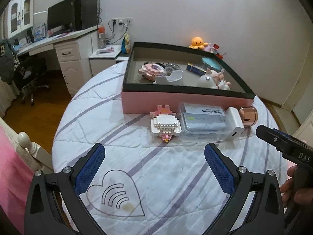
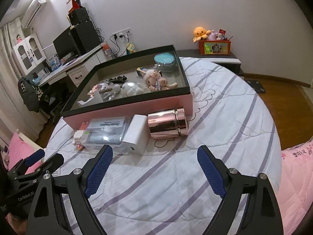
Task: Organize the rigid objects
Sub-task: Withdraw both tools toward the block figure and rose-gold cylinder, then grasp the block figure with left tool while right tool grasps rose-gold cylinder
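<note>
Hovering over bed (image 1: 156, 176): left hand-held gripper (image 1: 154, 152) and right hand-held gripper (image 2: 154, 156), both released, empty; 4 items beside pink box (image 2: 137, 107).

The right gripper (image 2: 154, 156) hangs over the striped quilt (image 2: 225, 105) with its blue pads spread wide and nothing between them. Just ahead of the left finger lies a white charger (image 2: 137, 135), touching a clear floss box (image 2: 106, 132) to its left, with a block toy (image 2: 79, 136) beyond that. Ahead and slightly right lies a rose-gold can (image 2: 168, 122) on its side. Behind this row stands a pink tray (image 2: 125, 107) holding a doll (image 2: 156, 79) and a teal tin (image 2: 164, 62). The left gripper (image 2: 39, 159) shows at far left.
</note>
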